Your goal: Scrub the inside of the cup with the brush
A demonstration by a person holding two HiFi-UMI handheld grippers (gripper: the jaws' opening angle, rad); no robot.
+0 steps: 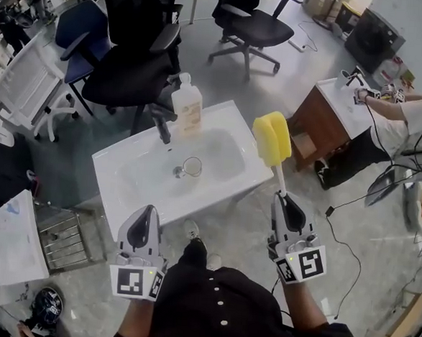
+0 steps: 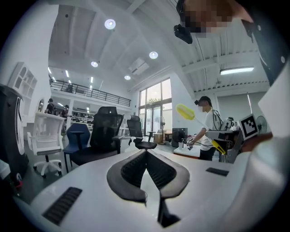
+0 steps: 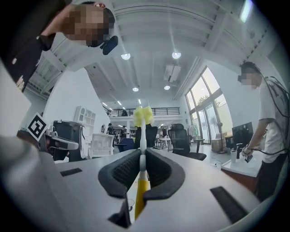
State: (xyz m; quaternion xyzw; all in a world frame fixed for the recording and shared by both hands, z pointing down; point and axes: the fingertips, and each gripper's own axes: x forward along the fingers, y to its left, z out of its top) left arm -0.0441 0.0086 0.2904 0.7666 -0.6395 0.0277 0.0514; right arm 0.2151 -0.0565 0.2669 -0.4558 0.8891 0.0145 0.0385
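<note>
1. Left gripper (image 1: 148, 214): jaws fully together, nothing btw. them, so it was free to steady the cup.
2. Cup (image 1: 192, 167): clear glass, sat in the white sink basin (image 1: 124, 167) by the drain, ahead of the left gripper and a bit to its right, well apart from both grippers. Upright or tipped, couldn't tell. Prob. light, rigid and breakable, and slick if wet. Best taken across the wall near the rim w/ a gentle squeeze.
3. Soap bottle (image 1: 187, 106) and faucet (image 1: 161, 125) stood beyond the cup at the basin's far edge.
4. Brush (image 1: 271, 138): yellow sponge head on a thin white stem w/ a yellow lower handle. The head stuck out ahead of the right gripper. Judged light, w/ a soft, squashy head and a stem that might flex, so a grip on the stem suited it.
5. Right gripper (image 1: 282, 199): jaws clamped on the brush stem, one pad on each side.
</note>
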